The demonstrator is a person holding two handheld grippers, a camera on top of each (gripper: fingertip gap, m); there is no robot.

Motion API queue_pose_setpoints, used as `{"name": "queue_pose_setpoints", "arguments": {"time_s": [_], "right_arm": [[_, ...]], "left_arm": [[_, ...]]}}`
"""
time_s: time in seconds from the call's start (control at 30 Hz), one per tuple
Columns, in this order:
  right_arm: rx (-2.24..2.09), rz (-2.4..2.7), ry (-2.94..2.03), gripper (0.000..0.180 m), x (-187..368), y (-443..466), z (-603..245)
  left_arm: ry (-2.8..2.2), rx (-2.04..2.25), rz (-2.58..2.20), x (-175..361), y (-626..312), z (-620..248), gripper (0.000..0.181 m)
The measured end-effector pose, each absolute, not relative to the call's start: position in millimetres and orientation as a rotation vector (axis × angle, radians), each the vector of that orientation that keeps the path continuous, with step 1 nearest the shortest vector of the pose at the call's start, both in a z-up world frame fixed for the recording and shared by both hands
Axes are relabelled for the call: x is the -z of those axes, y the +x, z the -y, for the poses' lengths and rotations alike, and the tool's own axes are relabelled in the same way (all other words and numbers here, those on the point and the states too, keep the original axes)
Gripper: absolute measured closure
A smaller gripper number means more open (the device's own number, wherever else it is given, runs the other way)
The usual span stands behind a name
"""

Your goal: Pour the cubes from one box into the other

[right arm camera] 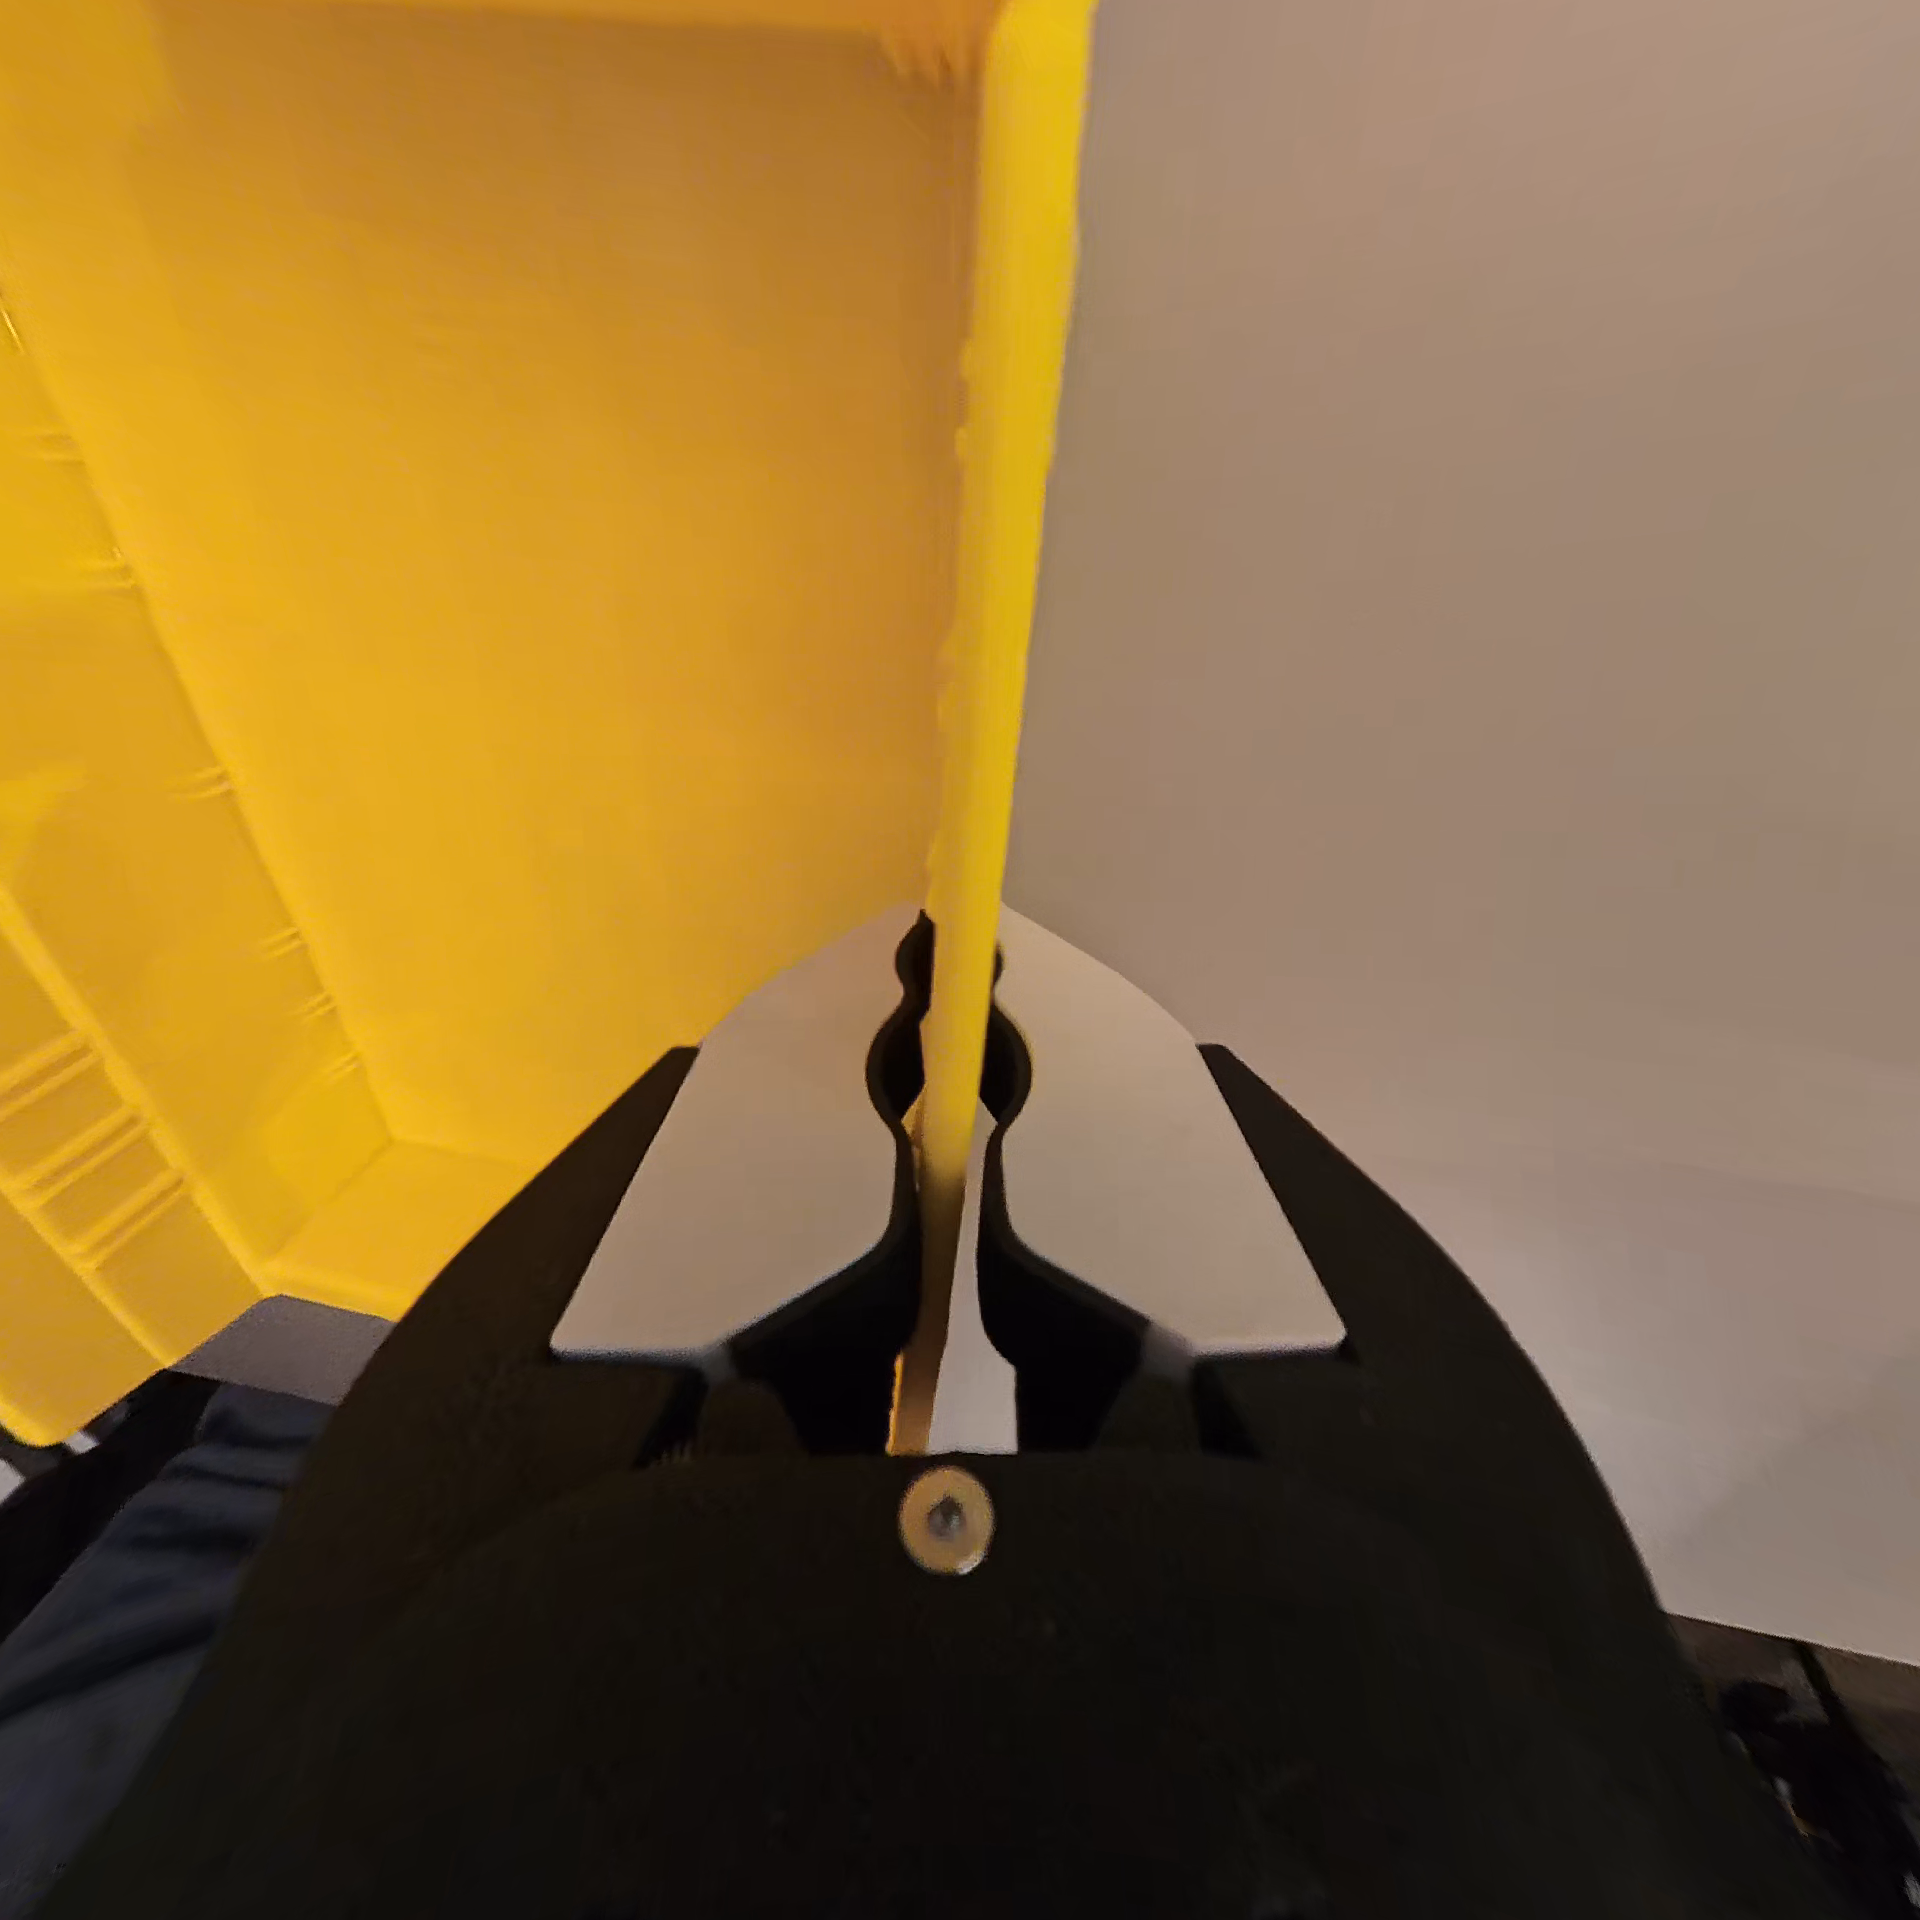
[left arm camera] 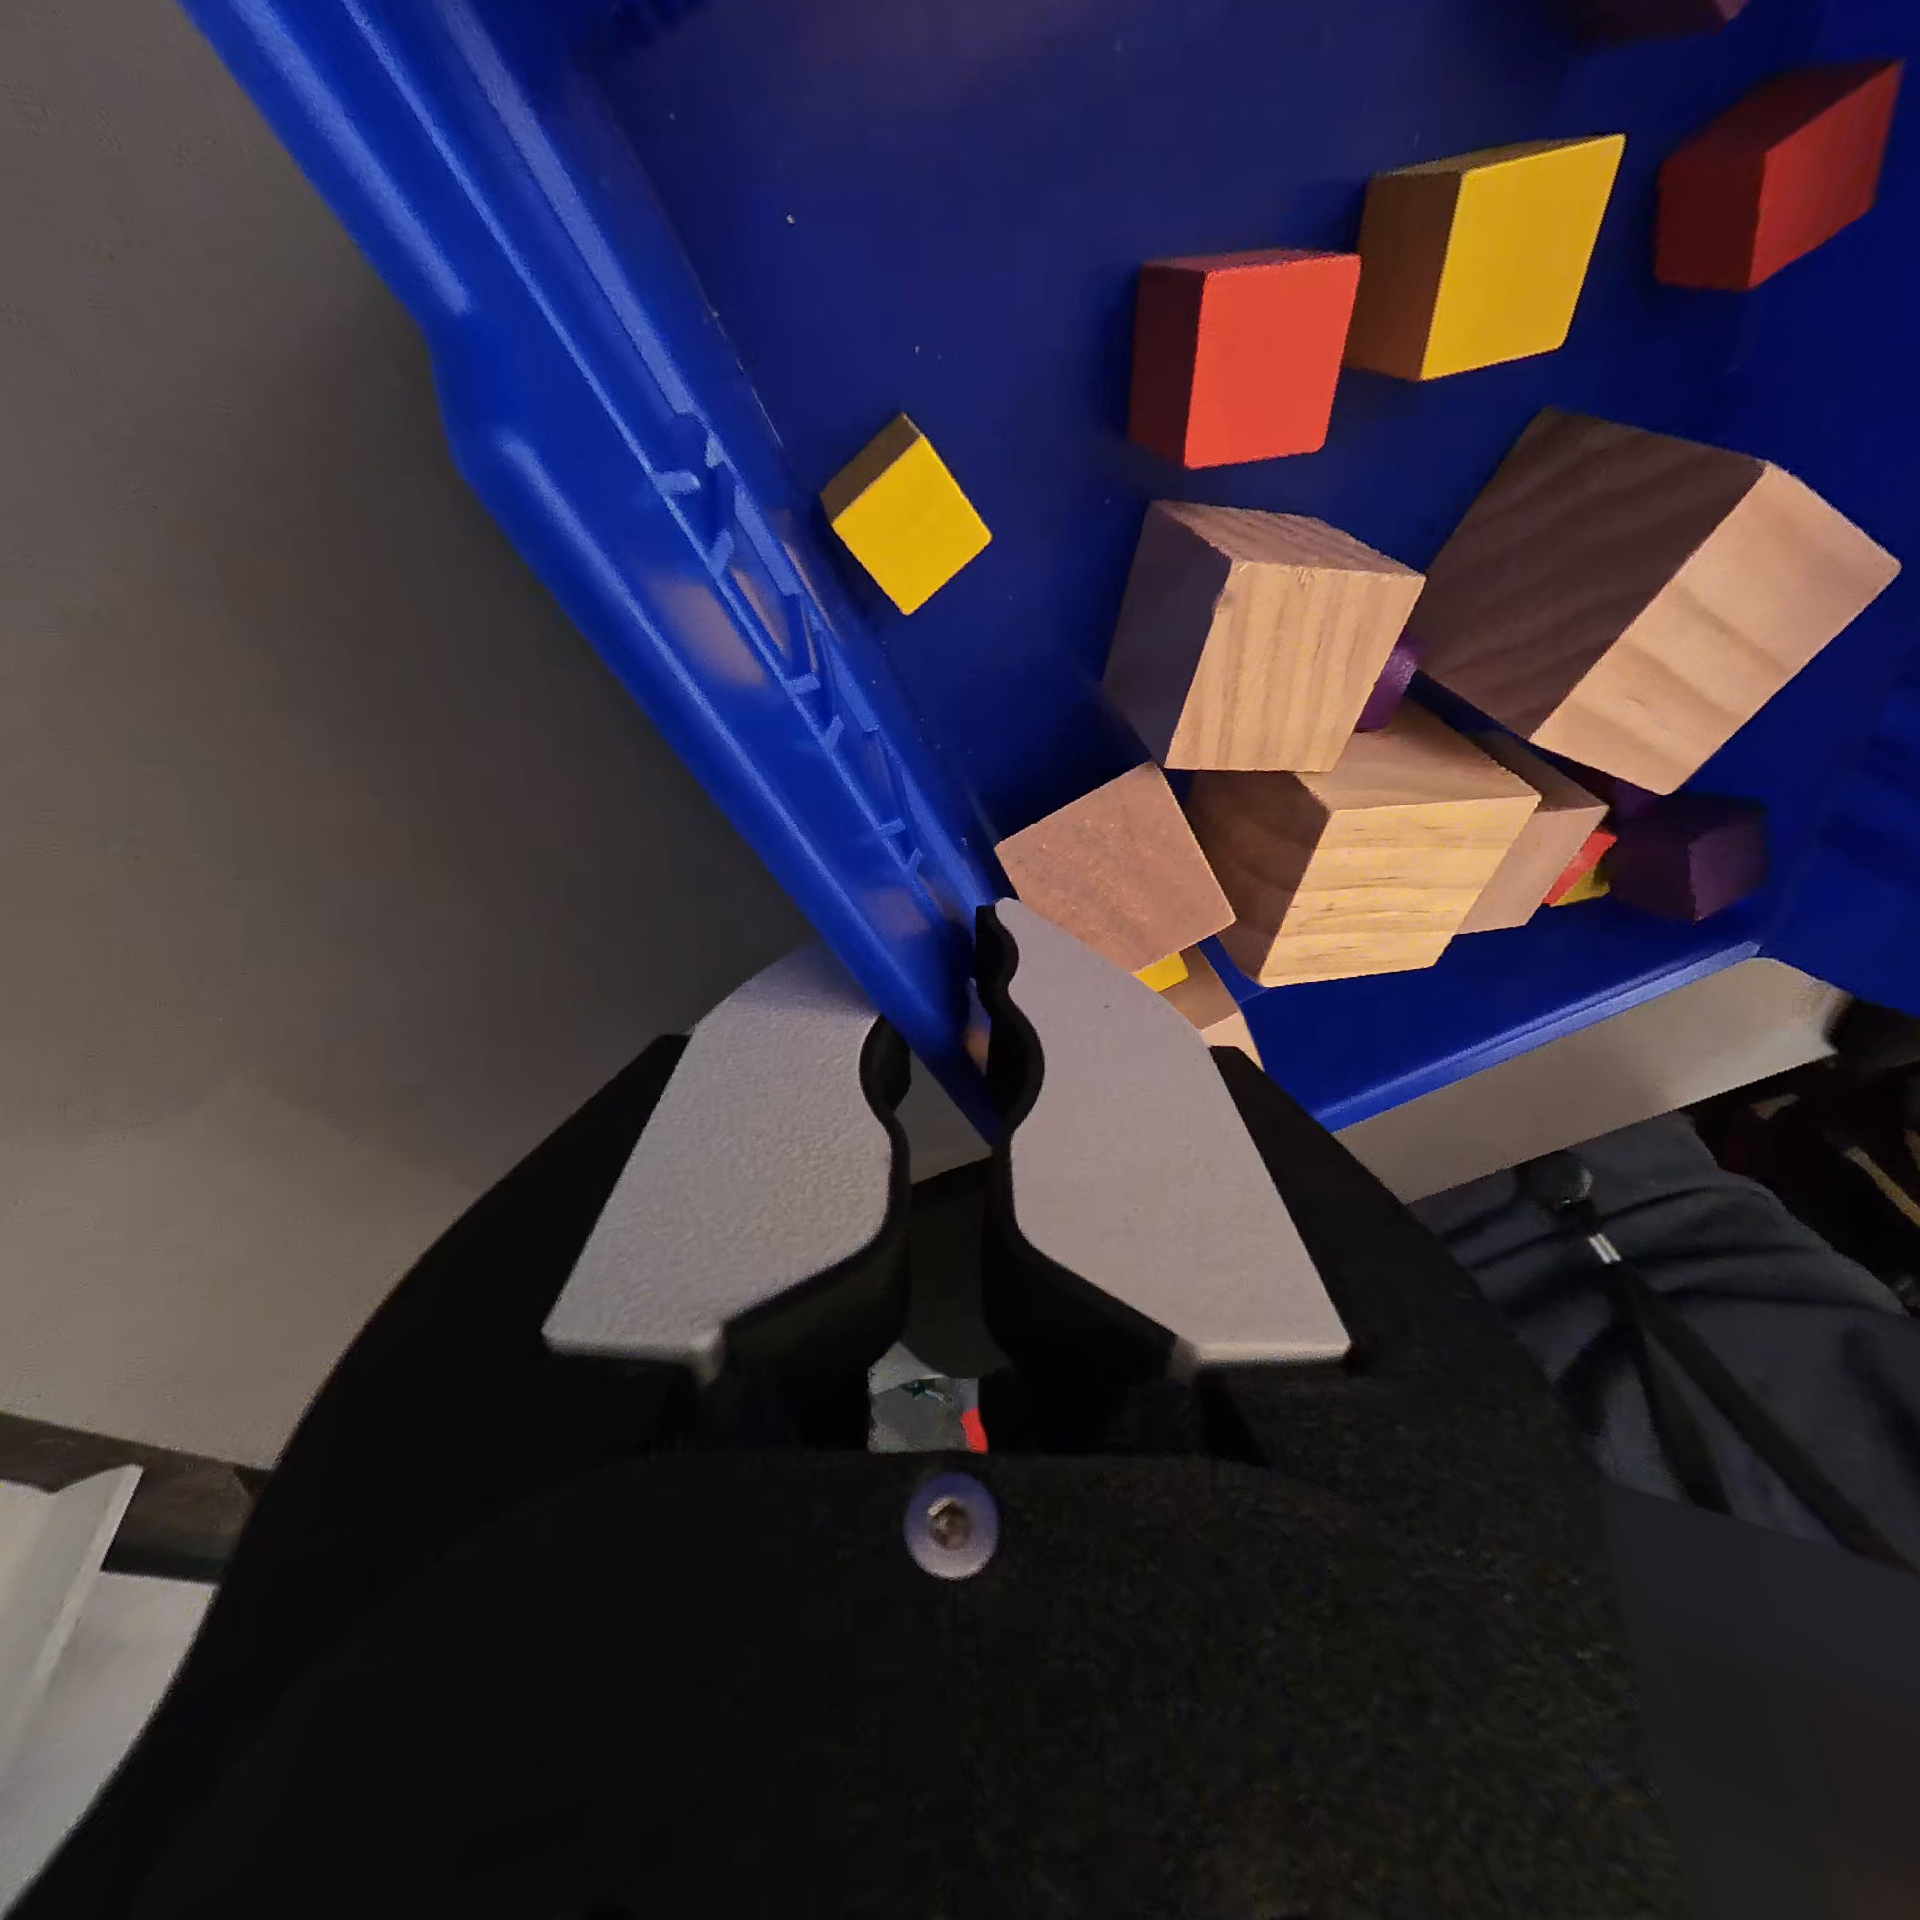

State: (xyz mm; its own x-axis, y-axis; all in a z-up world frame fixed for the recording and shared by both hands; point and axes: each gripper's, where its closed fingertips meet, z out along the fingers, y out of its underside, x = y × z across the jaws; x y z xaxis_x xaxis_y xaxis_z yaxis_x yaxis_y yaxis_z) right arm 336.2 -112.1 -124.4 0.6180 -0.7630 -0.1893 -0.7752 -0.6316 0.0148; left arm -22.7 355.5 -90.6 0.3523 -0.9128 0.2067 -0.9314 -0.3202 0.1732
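Observation:
In the left wrist view my left gripper [left arm camera: 961, 997] is shut on the side wall of a blue box [left arm camera: 582, 395], which is tilted. Inside it lie several cubes: a small yellow cube [left arm camera: 909, 514], a red cube [left arm camera: 1242, 358], a larger yellow cube [left arm camera: 1496, 255], another red cube [left arm camera: 1777, 177], plain wooden cubes [left arm camera: 1262, 639] heaped toward the lower corner, and a purple cube [left arm camera: 1688, 857]. In the right wrist view my right gripper [right arm camera: 961, 997] is shut on the side wall of a yellow box [right arm camera: 520, 520]. No cubes show in the visible part of the yellow box.
A pale table surface [left arm camera: 208, 727] lies left of the blue box and also shows right of the yellow box [right arm camera: 1507, 727]. Dark fabric [left arm camera: 1662, 1299] lies beyond the table edge at the lower right, and it also shows in the right wrist view [right arm camera: 125, 1558].

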Motion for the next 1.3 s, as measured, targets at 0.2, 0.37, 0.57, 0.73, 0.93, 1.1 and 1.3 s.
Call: {"name": "queue_pose_setpoints", "arguments": {"time_s": [0.2,0.37,0.57,0.73,0.93,1.1,1.3], "right_arm": [[-0.268,-1.275,-2.795,0.175,124,311,81],[-0.258,-1.319,-2.784,0.175,124,298,70],[-0.257,-1.324,-2.768,0.174,124,292,67],[-0.3,-1.309,-2.711,0.166,118,291,64],[-0.076,-1.241,-2.641,0.167,71,307,63],[0.403,-1.046,-2.487,0.172,-13,312,34],[0.104,-0.47,-2.103,0.139,-88,197,-119]], "left_arm": [[2.375,-0.133,1.67,90,-52,-387,0.171],[2.365,-0.103,1.706,90,-67,-405,0.171],[2.349,-0.077,1.757,90,-76,-421,0.17],[2.339,-0.06,1.784,90,-82,-432,0.17],[2.356,-0.02,1.84,91,-82,-447,0.169],[2.354,-0.004,1.851,91,-86,-451,0.169],[2.399,-0.038,1.821,92,-92,-457,0.169]]}}
